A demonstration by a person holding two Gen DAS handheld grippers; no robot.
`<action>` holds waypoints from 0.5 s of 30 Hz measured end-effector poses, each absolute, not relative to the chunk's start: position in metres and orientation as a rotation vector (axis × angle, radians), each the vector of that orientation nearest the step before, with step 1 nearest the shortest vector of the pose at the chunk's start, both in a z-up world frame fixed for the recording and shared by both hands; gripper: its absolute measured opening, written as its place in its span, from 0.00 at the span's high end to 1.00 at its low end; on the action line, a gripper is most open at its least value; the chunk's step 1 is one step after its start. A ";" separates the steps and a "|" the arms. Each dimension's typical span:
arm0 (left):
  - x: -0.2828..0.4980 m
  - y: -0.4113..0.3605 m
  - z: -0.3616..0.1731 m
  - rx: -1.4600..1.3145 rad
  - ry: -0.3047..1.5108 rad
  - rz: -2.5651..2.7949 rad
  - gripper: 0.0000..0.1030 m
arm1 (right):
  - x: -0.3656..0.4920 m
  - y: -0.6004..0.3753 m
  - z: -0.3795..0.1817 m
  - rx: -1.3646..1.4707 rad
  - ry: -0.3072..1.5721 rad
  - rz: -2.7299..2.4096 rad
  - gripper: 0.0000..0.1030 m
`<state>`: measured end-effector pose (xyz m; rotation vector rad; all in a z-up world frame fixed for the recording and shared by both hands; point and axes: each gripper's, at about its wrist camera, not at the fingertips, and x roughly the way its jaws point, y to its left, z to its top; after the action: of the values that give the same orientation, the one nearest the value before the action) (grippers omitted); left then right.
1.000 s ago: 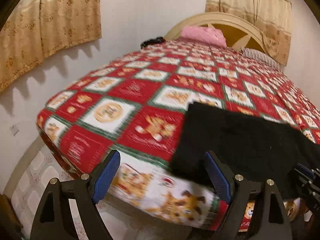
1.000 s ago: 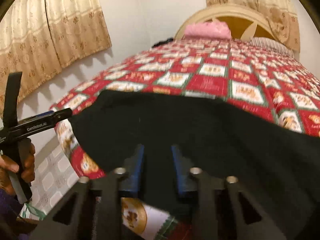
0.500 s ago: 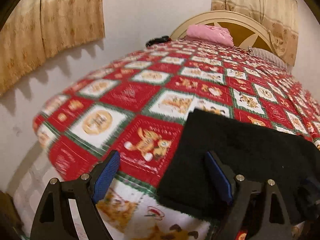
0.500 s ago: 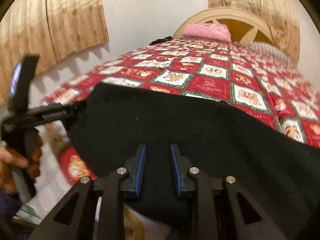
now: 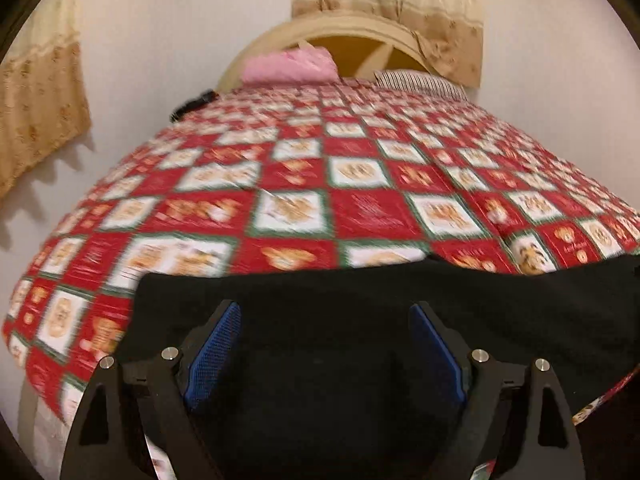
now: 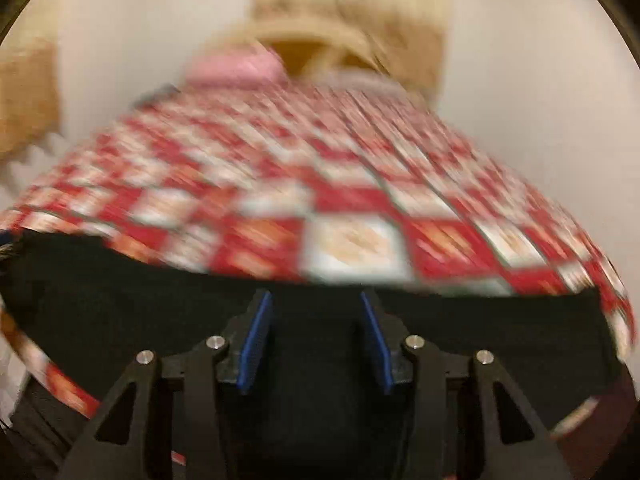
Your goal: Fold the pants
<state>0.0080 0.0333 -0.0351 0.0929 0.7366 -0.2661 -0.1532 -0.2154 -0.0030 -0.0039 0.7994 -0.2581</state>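
Black pants [image 5: 360, 320] lie flat, seemingly folded, along the bed's near edge

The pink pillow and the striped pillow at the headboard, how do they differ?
The pink pillow is plain pink; the striped pillow has thin dark and pale stripes. The pink one sits left and looks puffier; the striped one lies flatter, to the right. Both rest at the far end of the red patchwork bedspread.

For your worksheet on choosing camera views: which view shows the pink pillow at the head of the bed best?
The left wrist view: the pink pillow is fairly sharp against the headboard. The right wrist view shows the same pillow only as a motion-blurred pink smear.
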 end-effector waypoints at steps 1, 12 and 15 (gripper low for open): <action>0.009 0.024 -0.041 0.106 0.749 -0.267 0.15 | -0.158 -0.235 -0.006 0.031 0.819 -0.288 0.53; 0.003 0.024 -0.050 0.107 0.803 -0.186 0.15 | -0.283 -0.393 0.042 0.412 0.384 -0.588 0.08; 0.003 0.024 -0.046 0.112 0.804 -0.181 0.15 | -0.301 -0.423 0.035 0.478 0.371 -0.606 0.12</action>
<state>0.0026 0.0237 -0.0462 0.1122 0.8045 -0.1811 -0.3010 -0.4234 0.0350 0.4777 0.3706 -0.6063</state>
